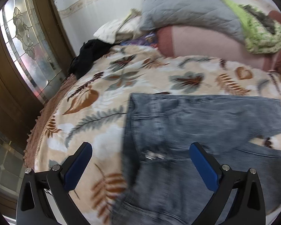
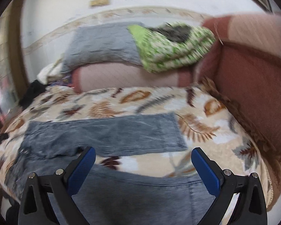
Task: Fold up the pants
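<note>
Blue denim pants [image 1: 187, 131] lie spread flat on a leaf-patterned blanket [image 1: 95, 105] on a bed. In the left wrist view the waist end with button and zipper is nearest; my left gripper [image 1: 140, 150] is open and empty, hovering above the waist edge. In the right wrist view the pants [image 2: 106, 133] show both legs apart, one stretching across the bed, the other under my right gripper [image 2: 143, 154], which is open and empty above the near leg's hem area.
Pillows are stacked at the bed's head: a grey quilted one [image 1: 185, 9], a pink one [image 1: 202, 41], a green patterned cloth [image 1: 260, 30]. A black garment [image 1: 88, 54] lies at the bed's left edge near a glass door [image 1: 26, 43]. A rust headboard cushion [image 2: 252, 86] stands on the right.
</note>
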